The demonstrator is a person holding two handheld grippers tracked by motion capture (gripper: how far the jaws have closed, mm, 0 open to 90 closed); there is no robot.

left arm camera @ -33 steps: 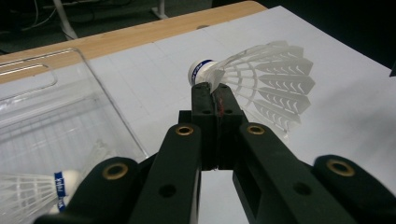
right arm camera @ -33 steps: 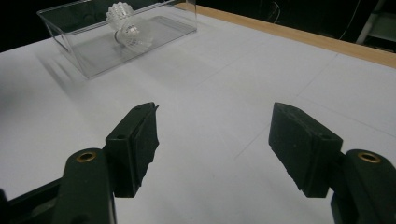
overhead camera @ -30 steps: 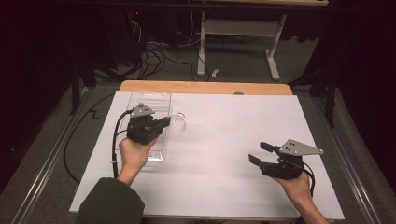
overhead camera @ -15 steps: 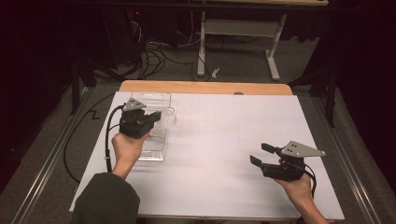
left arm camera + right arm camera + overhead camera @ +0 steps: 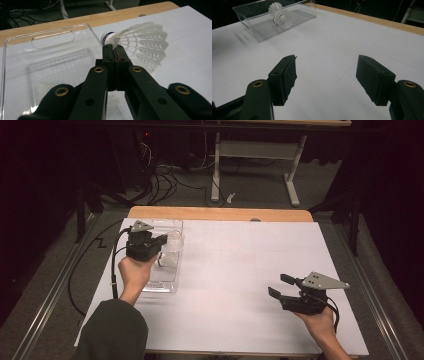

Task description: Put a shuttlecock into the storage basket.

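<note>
The left gripper (image 5: 115,51), jaws pressed tight on a shuttlecock (image 5: 140,47) at the base of its feathers, has carried it from the sheet's middle to the clear box (image 5: 167,227) by the bench's far left corner; it now hangs above the box's right wall, drop-off looking close. The right gripper (image 5: 281,286) waits near the right edge, jaws spread, empty. White sheet (image 5: 240,270) on wood, dark room, cables behind.

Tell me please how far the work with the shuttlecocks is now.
Done: white feathered shuttlecocks already lie in the clear plastic box. In hand: the left tongs pinch another white shuttlecock at the box's edge. Left: release it inside. The right tongs wait open above the white table.
</note>
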